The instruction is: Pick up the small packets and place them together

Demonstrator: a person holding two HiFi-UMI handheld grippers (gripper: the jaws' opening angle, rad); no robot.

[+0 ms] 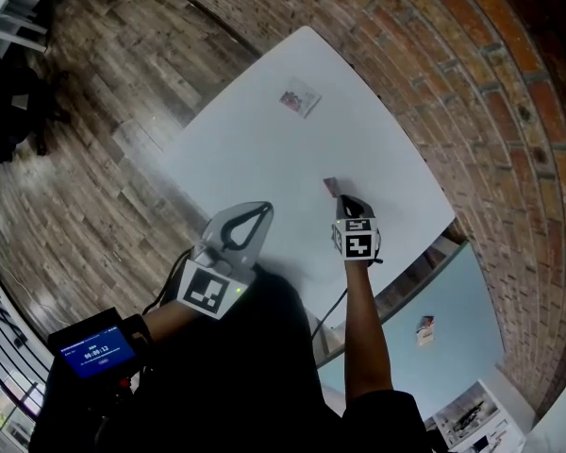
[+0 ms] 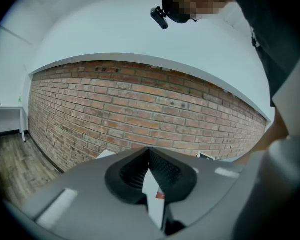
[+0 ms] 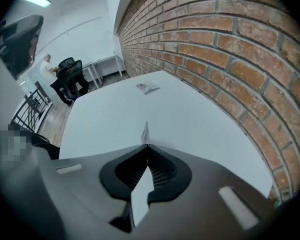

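My right gripper (image 1: 341,200) is low over the white table (image 1: 255,149), shut on a small pinkish packet (image 1: 331,187) that sticks out past its tips. In the right gripper view that packet (image 3: 146,132) stands edge-on, pinched at the jaw tips (image 3: 147,145). A second small packet (image 1: 300,97) lies flat near the table's far end, also seen as packet (image 3: 147,87). My left gripper (image 1: 263,207) hovers at the near left with its tips together (image 2: 149,150). A white sliver with a red spot shows behind them; I cannot tell what it is.
A brick wall (image 1: 472,92) runs along the table's right side. A lower light-blue surface (image 1: 453,300) beside the table carries another packet-like item (image 1: 424,328). Wooden floor (image 1: 85,111) lies left. Desks, chairs and a person (image 3: 47,66) are far back.
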